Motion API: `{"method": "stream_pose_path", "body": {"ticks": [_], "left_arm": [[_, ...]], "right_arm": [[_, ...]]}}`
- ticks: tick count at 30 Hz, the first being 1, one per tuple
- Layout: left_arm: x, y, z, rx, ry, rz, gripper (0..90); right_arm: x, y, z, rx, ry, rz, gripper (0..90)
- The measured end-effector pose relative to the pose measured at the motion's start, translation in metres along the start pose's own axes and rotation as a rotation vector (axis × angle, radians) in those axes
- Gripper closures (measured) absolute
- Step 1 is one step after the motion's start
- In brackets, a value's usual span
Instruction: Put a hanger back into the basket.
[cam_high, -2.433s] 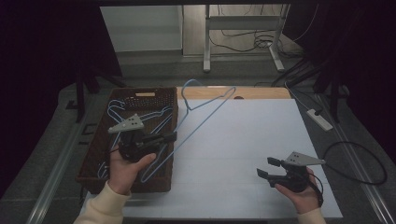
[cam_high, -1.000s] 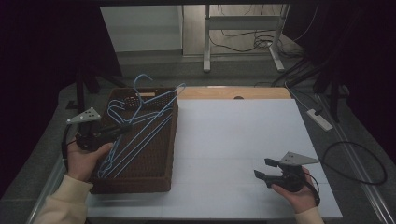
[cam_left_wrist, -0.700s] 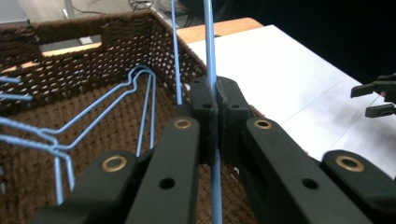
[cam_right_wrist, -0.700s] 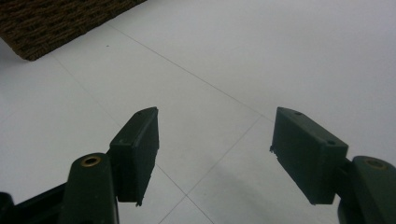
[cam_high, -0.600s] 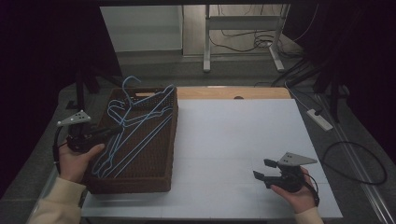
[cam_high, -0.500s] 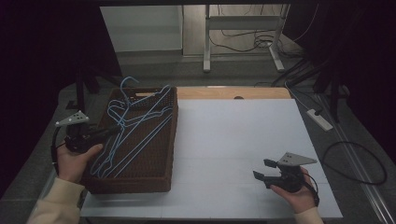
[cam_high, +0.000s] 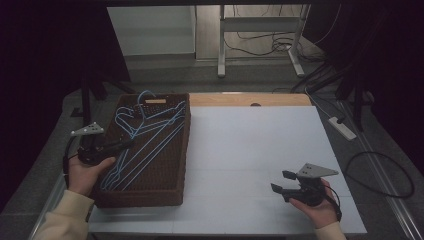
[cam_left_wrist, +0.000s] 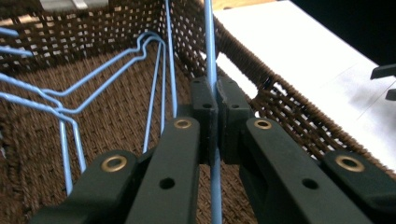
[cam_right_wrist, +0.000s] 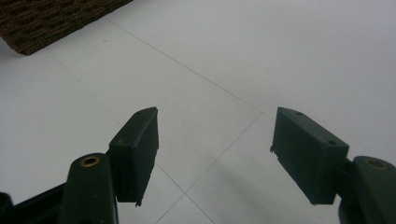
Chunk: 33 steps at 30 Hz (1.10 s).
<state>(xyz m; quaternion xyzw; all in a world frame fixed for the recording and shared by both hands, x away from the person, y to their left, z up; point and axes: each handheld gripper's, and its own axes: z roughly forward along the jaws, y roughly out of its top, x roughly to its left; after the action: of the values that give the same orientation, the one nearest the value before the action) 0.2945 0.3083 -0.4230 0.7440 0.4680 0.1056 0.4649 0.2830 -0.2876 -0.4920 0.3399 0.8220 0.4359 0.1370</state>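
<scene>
At the left of the high view, the left gripper (cam_high: 122, 145) pinches a blue wire hanger (cam_left_wrist: 209, 56) inside the brown wicker basket (cam_high: 182, 165). At lower right, the right gripper (cam_high: 282, 182) rests over the white table (cam_high: 250, 145), jaws spread and empty.

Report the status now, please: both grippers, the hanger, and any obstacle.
Left gripper shut on thin blue wire hanger, inside brown woven basket. Right gripper open, empty, over white table. Other blue hangers lie beside it.
</scene>
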Motion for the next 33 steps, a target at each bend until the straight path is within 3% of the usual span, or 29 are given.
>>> {"method": "stream_pose_path", "body": {"ticks": [7, 13, 17, 20, 24, 31, 33], "left_arm": [[0.01, -0.006, 0.01, 0.04, -0.03, -0.038, 86.8], [0.018, -0.012, 0.023, 0.109, -0.015, -0.054, 86.8], [0.024, -0.013, 0.025, 0.122, 0.004, -0.088, 86.8], [0.027, -0.012, 0.028, 0.196, 0.109, -0.096, 86.7], [0.028, -0.012, 0.033, 0.253, 0.193, -0.101, 86.6], [0.027, -0.01, 0.044, 0.312, 0.28, -0.067, 85.0], [0.026, -0.009, 0.046, 0.309, 0.312, -0.06, 77.6]], "right_arm": [[0.001, 0.0, 0.001, 0.003, 0.001, -0.005, 32.3], [0.001, 0.0, 0.001, 0.004, -0.001, -0.006, 32.2], [0.001, 0.0, 0.001, 0.005, -0.002, -0.007, 32.2], [0.001, 0.0, 0.002, 0.006, -0.001, -0.007, 32.1], [0.001, 0.0, 0.002, 0.009, 0.0, -0.008, 32.1], [0.001, 0.001, 0.002, 0.013, 0.0, -0.012, 32.1], [0.001, 0.0, 0.002, 0.013, 0.0, -0.012, 32.1]]}}
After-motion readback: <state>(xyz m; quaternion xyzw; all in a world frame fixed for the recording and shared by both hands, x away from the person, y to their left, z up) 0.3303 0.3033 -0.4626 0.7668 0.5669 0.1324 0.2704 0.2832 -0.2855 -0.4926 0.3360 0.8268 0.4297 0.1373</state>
